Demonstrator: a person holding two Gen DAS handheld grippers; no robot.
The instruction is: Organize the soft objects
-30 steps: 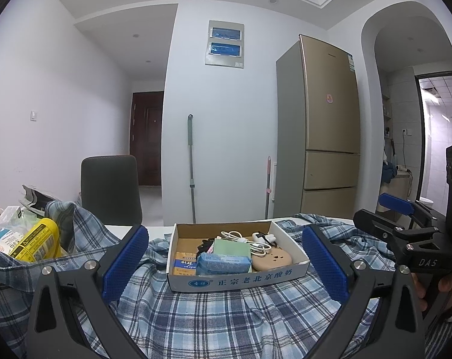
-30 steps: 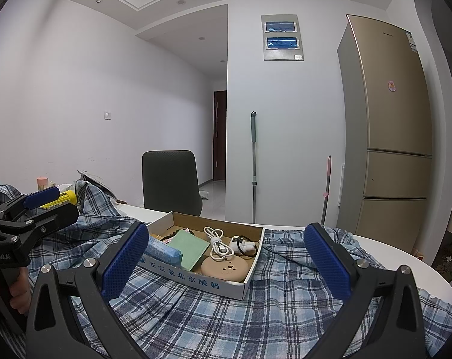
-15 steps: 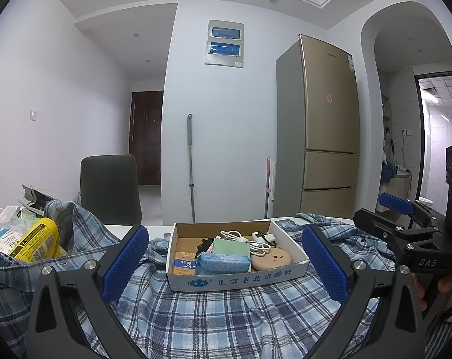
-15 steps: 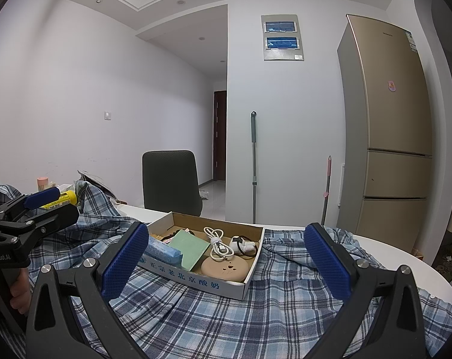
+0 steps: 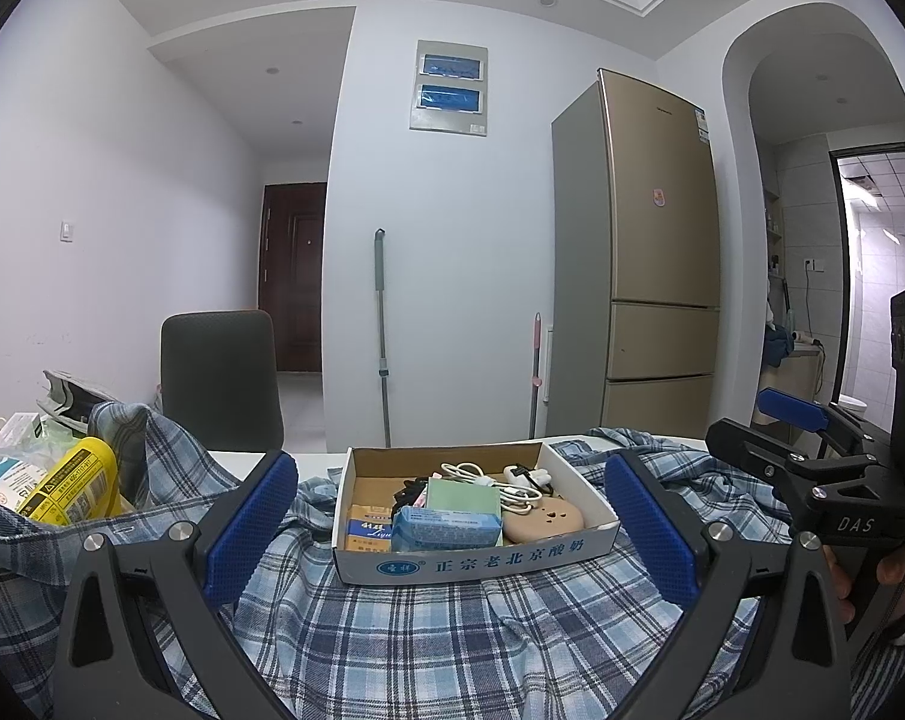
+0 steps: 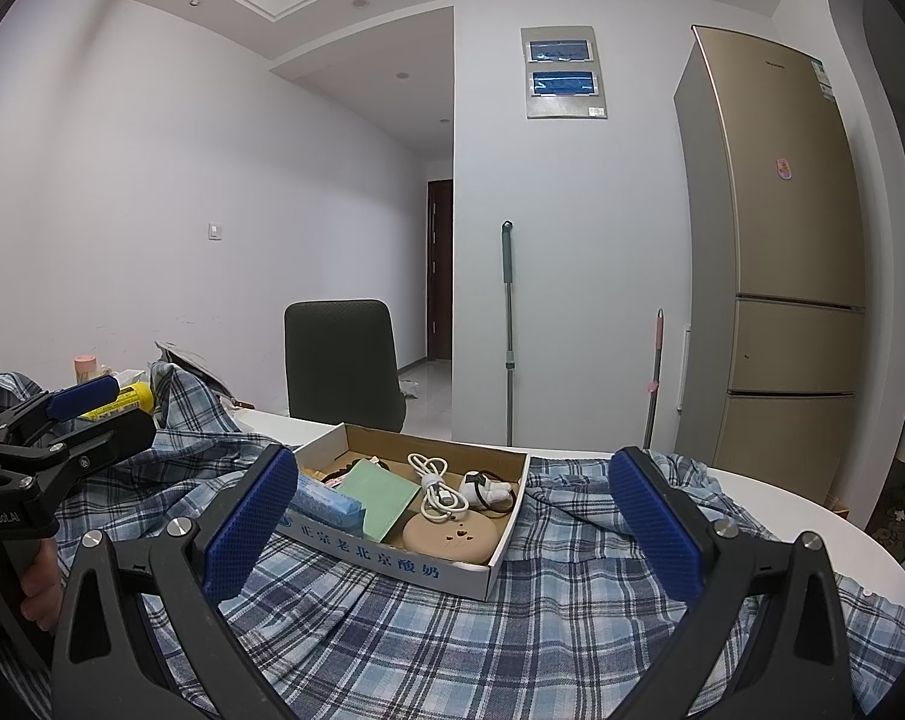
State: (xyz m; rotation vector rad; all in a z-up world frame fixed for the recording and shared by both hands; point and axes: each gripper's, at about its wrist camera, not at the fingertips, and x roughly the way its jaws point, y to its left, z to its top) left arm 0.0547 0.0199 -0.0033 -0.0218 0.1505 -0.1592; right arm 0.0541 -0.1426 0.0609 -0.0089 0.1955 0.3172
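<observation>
Plaid cloth (image 5: 452, 630) fills the lower frame, spread across the table under the cardboard box (image 5: 470, 558). Left gripper (image 5: 452, 516) and right gripper (image 6: 452, 516) hover above it, jaws wide apart, empty. Box dead centre; cloth equally near both.

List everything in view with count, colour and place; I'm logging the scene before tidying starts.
plaid shirt: 1, blue-white, spread over table
table: 1, white, under shirt
cardboard box: 1, white outside, on shirt
cable: 1, white, in box
green pad: 1, in box
round tan case: 1, in box
yellow pack: 1, left of shirt
chair: 1, dark, behind table
fridge: 1, gold, right
left gripper: 1, black, blue jaws open
right gripper: 1, same, open
</observation>
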